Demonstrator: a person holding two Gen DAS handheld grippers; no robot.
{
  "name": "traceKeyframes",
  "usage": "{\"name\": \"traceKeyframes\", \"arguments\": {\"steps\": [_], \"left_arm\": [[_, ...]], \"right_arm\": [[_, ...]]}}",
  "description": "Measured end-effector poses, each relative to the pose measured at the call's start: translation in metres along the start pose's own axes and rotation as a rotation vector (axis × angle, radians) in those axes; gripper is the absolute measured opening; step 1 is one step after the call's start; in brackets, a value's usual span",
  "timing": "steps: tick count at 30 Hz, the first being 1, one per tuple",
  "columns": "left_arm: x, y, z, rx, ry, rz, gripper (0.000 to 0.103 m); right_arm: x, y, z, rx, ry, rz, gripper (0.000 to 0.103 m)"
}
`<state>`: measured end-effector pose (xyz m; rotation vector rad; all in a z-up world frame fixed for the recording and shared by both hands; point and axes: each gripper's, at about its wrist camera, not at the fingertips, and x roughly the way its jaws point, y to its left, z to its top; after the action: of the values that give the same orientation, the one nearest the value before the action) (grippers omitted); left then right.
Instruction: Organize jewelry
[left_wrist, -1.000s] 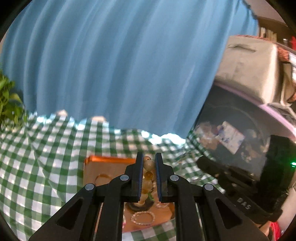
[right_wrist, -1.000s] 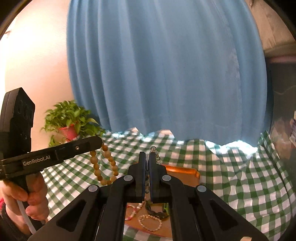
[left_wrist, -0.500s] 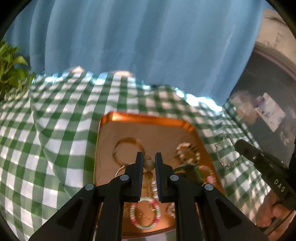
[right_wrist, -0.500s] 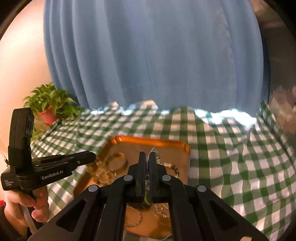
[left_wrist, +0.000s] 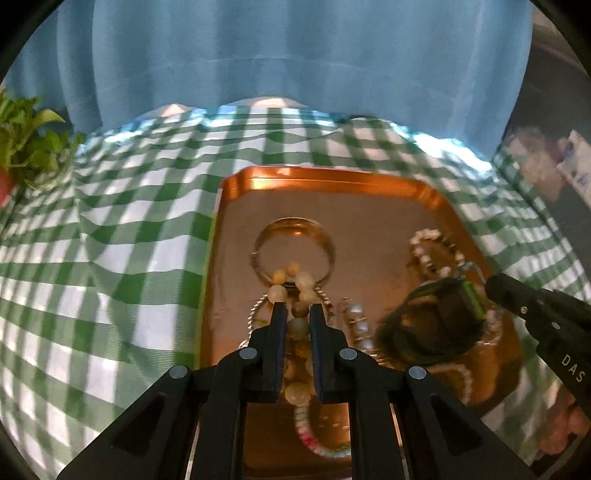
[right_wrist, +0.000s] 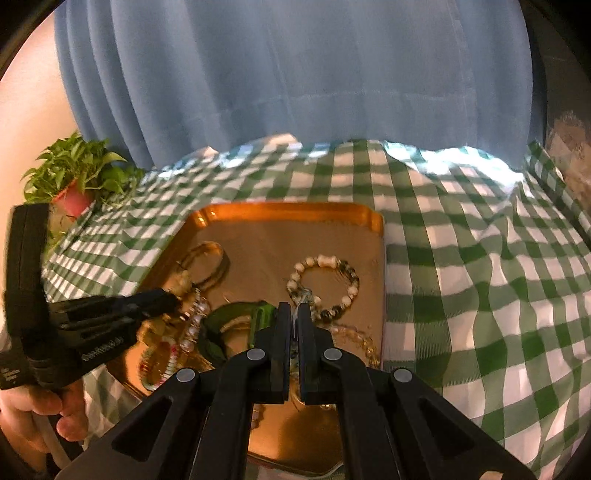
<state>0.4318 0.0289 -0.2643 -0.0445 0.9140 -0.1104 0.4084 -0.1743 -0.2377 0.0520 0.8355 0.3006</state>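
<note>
A copper tray (left_wrist: 332, 177) (right_wrist: 288, 214) lies on the green checked cloth and holds several bracelets. My left gripper (left_wrist: 297, 314) is shut on a tan bead bracelet (left_wrist: 291, 280), low over the tray beside a gold bangle (left_wrist: 293, 240). It also shows in the right wrist view (right_wrist: 162, 299). My right gripper (right_wrist: 294, 310) is shut on a thin silver chain (right_wrist: 304, 295), low over a white and dark bead bracelet (right_wrist: 325, 262). Its finger shows in the left wrist view (left_wrist: 524, 295), by a dark green bangle (left_wrist: 432, 325).
A potted plant (right_wrist: 79, 177) stands at the table's back left. A blue curtain (right_wrist: 295, 74) hangs behind the table. The checked cloth (right_wrist: 480, 277) is wrinkled around the tray. A pink and green bead bracelet (left_wrist: 314, 432) lies near the tray's front.
Both grippers have come down from above the table to just over the tray, each still holding its jewelry. The tan bracelet now hangs by the gold bangle.
</note>
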Motion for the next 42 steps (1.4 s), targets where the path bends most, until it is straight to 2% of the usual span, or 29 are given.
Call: {"name": "traceKeyframes", "arguments": {"steps": [10, 11, 12, 13, 14, 15, 16, 17, 20, 24, 28, 31, 37, 40, 42], "left_arm": [[0.009, 0.004, -0.007, -0.008, 0.024, 0.062, 0.016], [0.009, 0.003, -0.008, -0.005, 0.026, 0.069, 0.022], [0.008, 0.001, -0.008, 0.003, 0.03, 0.07, 0.035], [0.008, 0.0, -0.009, 0.009, 0.033, 0.069, 0.042], [0.006, -0.002, -0.01, 0.011, 0.032, 0.074, 0.048], [0.003, -0.003, -0.011, 0.008, 0.027, 0.08, 0.063], [-0.002, -0.004, -0.012, 0.007, 0.016, 0.075, 0.071], [-0.008, -0.007, -0.013, 0.011, -0.004, 0.065, 0.079], [-0.025, -0.015, -0.017, 0.038, -0.046, 0.049, 0.08], [-0.038, -0.018, -0.028, 0.038, -0.03, 0.046, 0.08], [-0.061, -0.011, -0.043, -0.012, -0.032, 0.037, 0.08], [-0.088, -0.011, -0.046, -0.06, -0.037, -0.008, 0.08], [-0.175, -0.032, -0.056, -0.045, -0.096, -0.046, 0.08], [-0.23, -0.046, -0.064, -0.054, -0.124, 0.043, 0.08], [-0.268, -0.057, -0.074, -0.051, -0.144, 0.066, 0.08]], "right_arm": [[0.02, 0.001, -0.012, -0.02, 0.084, -0.053, 0.002], [0.021, 0.0, -0.013, -0.017, 0.088, -0.048, 0.003], [0.022, -0.001, -0.014, -0.014, 0.091, -0.04, 0.004], [0.022, -0.002, -0.015, -0.002, 0.09, -0.04, 0.014], [0.022, -0.003, -0.016, 0.008, 0.091, -0.047, 0.032], [0.02, -0.004, -0.017, 0.015, 0.09, -0.059, 0.042], [0.019, -0.004, -0.017, 0.016, 0.083, -0.057, 0.054], [0.015, -0.004, -0.019, 0.018, 0.076, -0.037, 0.054], [0.01, -0.001, -0.021, 0.011, 0.075, -0.043, 0.054], [0.0, 0.003, -0.029, 0.013, 0.065, -0.052, 0.054], [-0.015, 0.014, -0.037, -0.009, 0.052, -0.052, 0.054], [-0.03, 0.021, -0.044, 0.009, 0.047, -0.045, 0.054], [-0.095, 0.046, -0.05, 0.017, -0.008, -0.053, 0.054], [-0.145, 0.064, -0.05, 0.01, -0.052, -0.027, 0.055], [-0.175, 0.075, -0.051, 0.001, -0.073, -0.019, 0.058]]}}
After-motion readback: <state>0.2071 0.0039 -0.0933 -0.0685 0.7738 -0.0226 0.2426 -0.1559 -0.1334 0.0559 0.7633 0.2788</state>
